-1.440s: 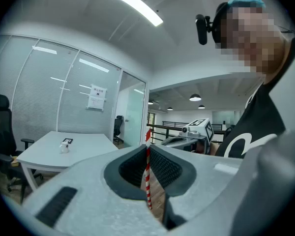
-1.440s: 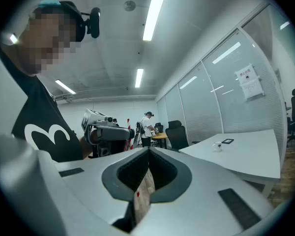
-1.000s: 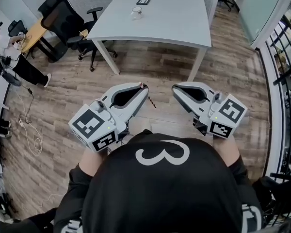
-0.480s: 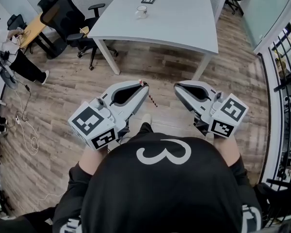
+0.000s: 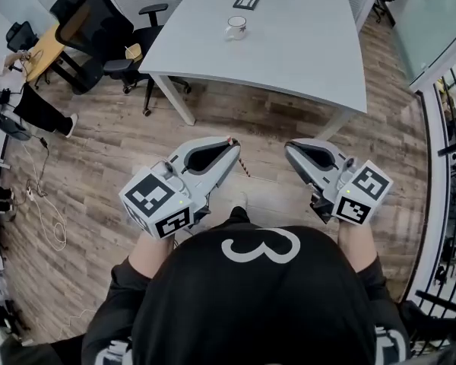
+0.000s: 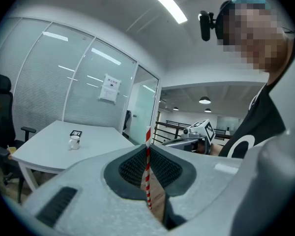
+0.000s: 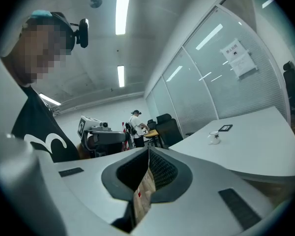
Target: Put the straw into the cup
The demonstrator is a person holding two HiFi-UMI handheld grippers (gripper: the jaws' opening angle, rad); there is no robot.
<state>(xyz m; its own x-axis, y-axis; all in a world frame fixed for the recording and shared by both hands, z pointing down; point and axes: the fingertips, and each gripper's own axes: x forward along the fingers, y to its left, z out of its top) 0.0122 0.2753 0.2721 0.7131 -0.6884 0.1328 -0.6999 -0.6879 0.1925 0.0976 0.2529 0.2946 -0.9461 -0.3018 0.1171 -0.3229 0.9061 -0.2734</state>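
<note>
A red-and-white striped straw (image 5: 242, 163) (image 6: 148, 173) is pinched upright between the jaws of my left gripper (image 5: 231, 143) (image 6: 148, 145), which is shut on it. Its lower end slants down past the jaw tips over the wooden floor. My right gripper (image 5: 292, 148) (image 7: 148, 152) is beside it, jaws shut tip to tip with nothing held. The cup (image 5: 236, 27) (image 6: 74, 142) (image 7: 214, 137), a small pale mug, stands on the white table (image 5: 304, 52), far ahead of both grippers. Both grippers hang in the air in front of the person's chest, short of the table's near edge.
A black-and-white marker card (image 5: 247, 1) lies on the table behind the cup. Black office chairs (image 5: 91, 29) stand left of the table. A person (image 5: 19, 90) sits at a desk far left. A railing (image 5: 452, 166) runs along the right. Cables (image 5: 49, 219) lie on the floor.
Both grippers have moved forward toward the table, which now sits nearer and lower in the head view. The left jaws stay shut on the straw.
</note>
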